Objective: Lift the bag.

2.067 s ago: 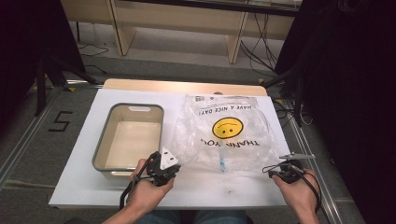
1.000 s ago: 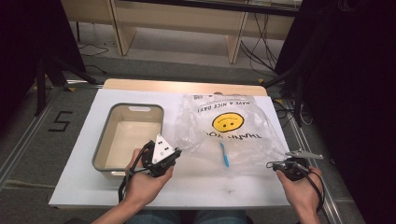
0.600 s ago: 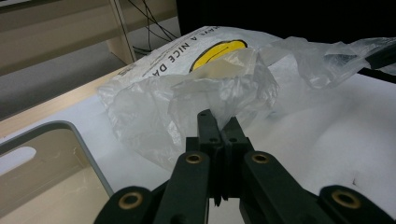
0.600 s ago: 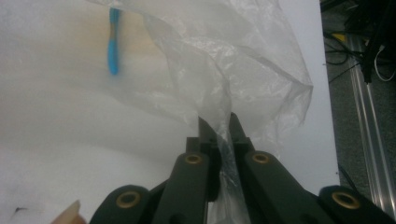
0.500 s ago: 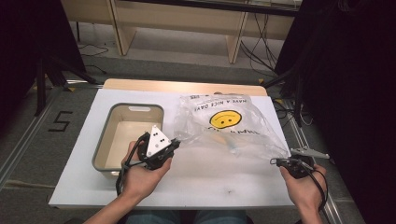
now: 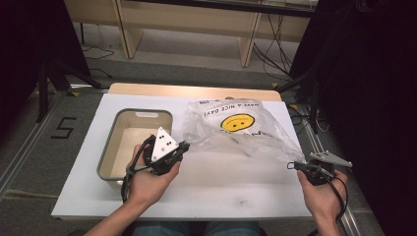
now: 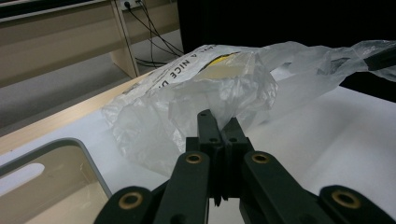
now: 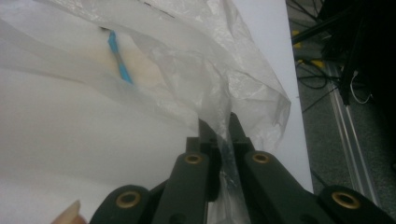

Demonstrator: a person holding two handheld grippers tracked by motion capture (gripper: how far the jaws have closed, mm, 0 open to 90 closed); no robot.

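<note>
From above, a clear plastic bag (image 6: 241, 130) with a smiley face stretches across the white table (image 6: 221, 189) beside a tray (image 6: 110, 160), its edges pinched by the closed left gripper (image 6: 184, 146) and right gripper (image 6: 291, 165), whose own view reveals a blue stick (image 8: 119, 58) inside.

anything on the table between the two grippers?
The plastic bag spans it: the left gripper and right gripper each pinch an edge, with film stretched between them above bare white table, as the high view shows.
</note>
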